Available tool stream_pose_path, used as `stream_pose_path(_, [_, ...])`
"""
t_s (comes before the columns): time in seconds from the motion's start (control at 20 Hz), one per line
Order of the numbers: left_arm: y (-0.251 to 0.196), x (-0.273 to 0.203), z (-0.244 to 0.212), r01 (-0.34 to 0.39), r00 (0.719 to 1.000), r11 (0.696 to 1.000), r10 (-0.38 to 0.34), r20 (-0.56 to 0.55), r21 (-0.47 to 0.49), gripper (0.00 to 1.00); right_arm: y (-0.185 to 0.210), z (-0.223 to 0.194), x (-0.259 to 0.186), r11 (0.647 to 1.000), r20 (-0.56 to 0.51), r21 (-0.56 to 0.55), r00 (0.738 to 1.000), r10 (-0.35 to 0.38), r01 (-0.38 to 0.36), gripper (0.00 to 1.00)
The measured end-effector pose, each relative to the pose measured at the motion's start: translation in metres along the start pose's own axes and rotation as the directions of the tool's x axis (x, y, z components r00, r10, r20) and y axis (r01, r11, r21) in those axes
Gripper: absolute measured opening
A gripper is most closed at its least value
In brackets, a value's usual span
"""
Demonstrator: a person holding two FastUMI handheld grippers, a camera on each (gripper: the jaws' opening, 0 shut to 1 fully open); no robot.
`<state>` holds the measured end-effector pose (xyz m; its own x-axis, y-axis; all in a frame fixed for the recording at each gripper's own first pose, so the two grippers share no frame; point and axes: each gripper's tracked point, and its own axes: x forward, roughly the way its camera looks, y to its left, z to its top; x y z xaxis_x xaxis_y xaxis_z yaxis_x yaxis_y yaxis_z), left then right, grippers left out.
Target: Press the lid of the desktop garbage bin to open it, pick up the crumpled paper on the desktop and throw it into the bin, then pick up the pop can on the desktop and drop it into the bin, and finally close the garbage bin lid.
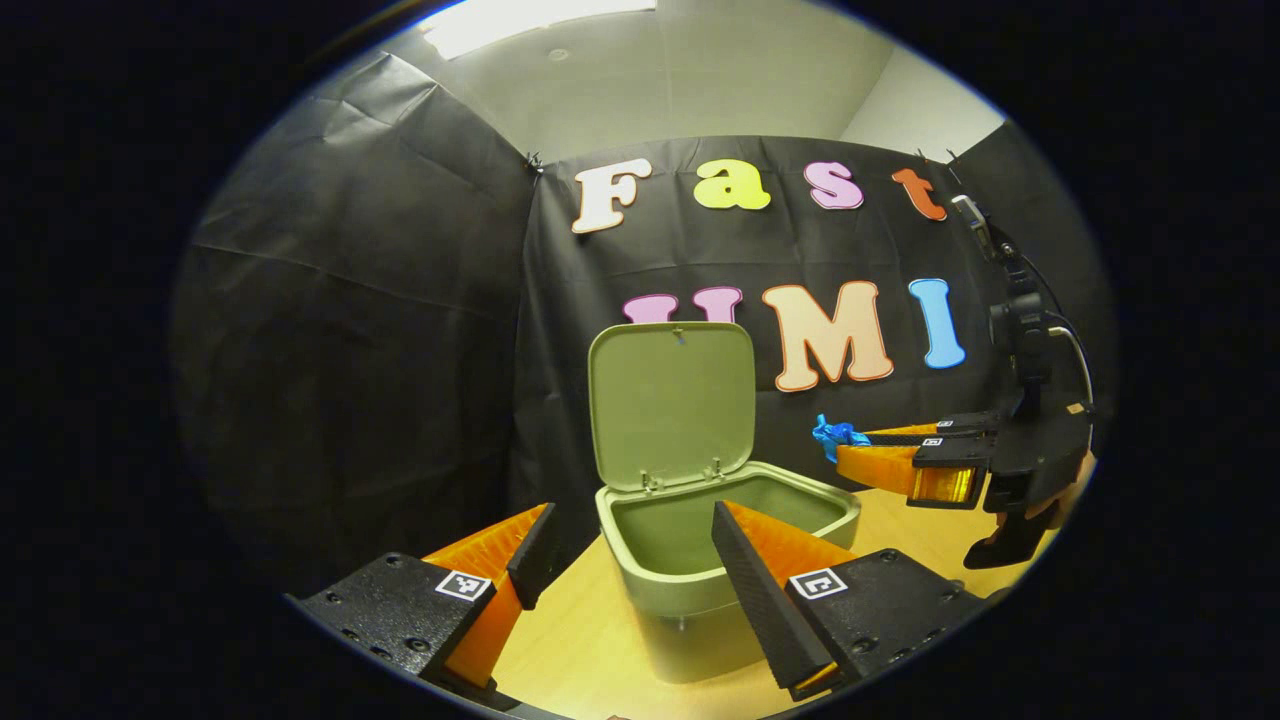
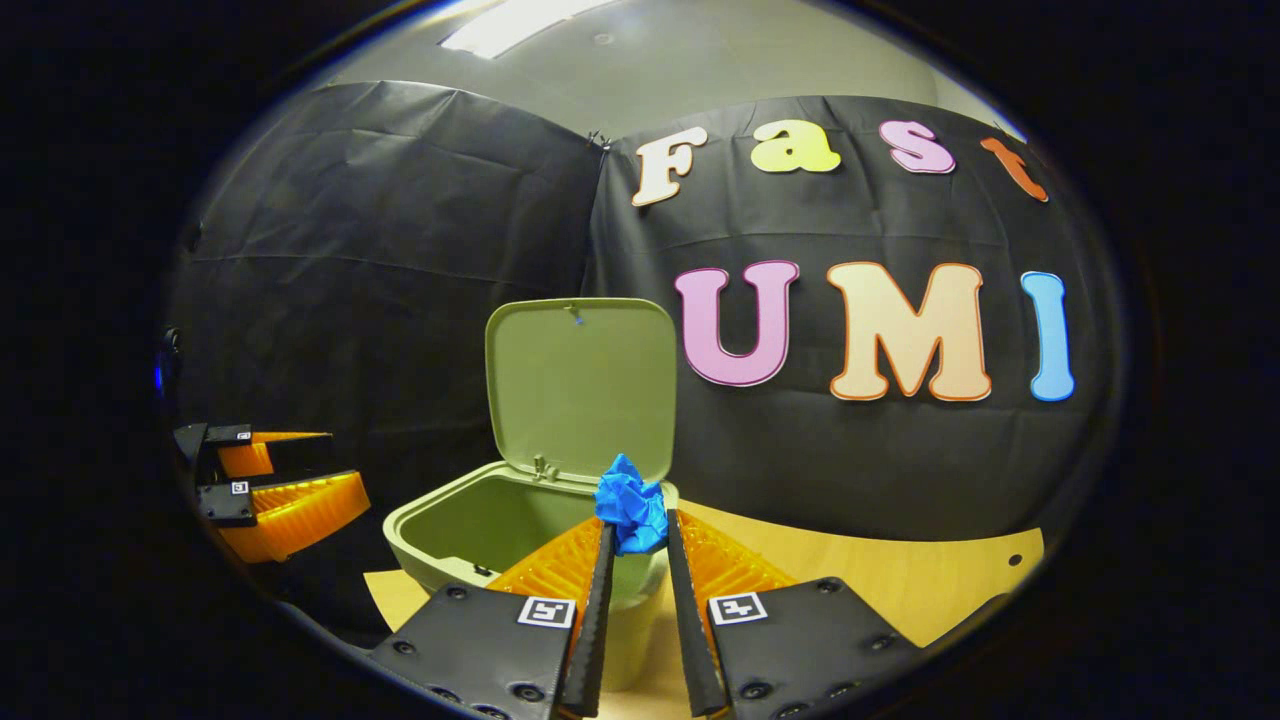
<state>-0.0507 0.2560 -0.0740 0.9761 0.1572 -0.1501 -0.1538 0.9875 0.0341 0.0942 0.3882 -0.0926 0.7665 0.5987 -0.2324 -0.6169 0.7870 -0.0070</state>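
Holding the crumpled paper (image 2: 632, 516) pinched between its two fingertips, your right gripper (image 2: 636, 545) hangs just beside the garbage bin (image 2: 470, 525), its jaws clenched on the blue wad from both sides. In the right gripper view the paper sits level with the bin's near rim, in front of the hinge. The lid (image 2: 580, 385) stands upright at the back of the bin, fully raised against the black cloth wall, and the hollow below it looks bare as far as you can see into it. Your left gripper (image 1: 630, 545) waits low in front of the bin, jaws released and spread wide, with the bin's front wall showing between the fingers. From that side the right gripper (image 1: 840, 450) reaches in from the right with the paper (image 1: 835, 436) at its tip, above the bin's right edge (image 1: 845, 510). The bin rests on the pale wooden counter (image 2: 900, 580)
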Motion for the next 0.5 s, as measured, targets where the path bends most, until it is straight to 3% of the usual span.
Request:
stream_pose_path(0.2, [0.02,-0.004,-0.007,-0.026,1.0,1.0,0.026,-0.009,-0.012,0.92,0.035,-0.003,0.016,0.998,-0.014,-0.012,0.998,0.06,-0.06,0.34])
stream_pose_path(0.35, [0.022,-0.004,-0.011,-0.034,0.999,0.999,0.034,-0.009,-0.017,0.92,0.037,-0.001,0.017,0.998,0.006,-0.016,0.999,0.053,-0.053,0.99])
stream_pose_path(0.5, [0.011,-0.003,-0.011,-0.014,1.0,1.0,0.014,-0.006,-0.026,0.92,0.022,0.011,0.002,1.0,0.063,-0.023,0.998,0.017,-0.016,0.98])
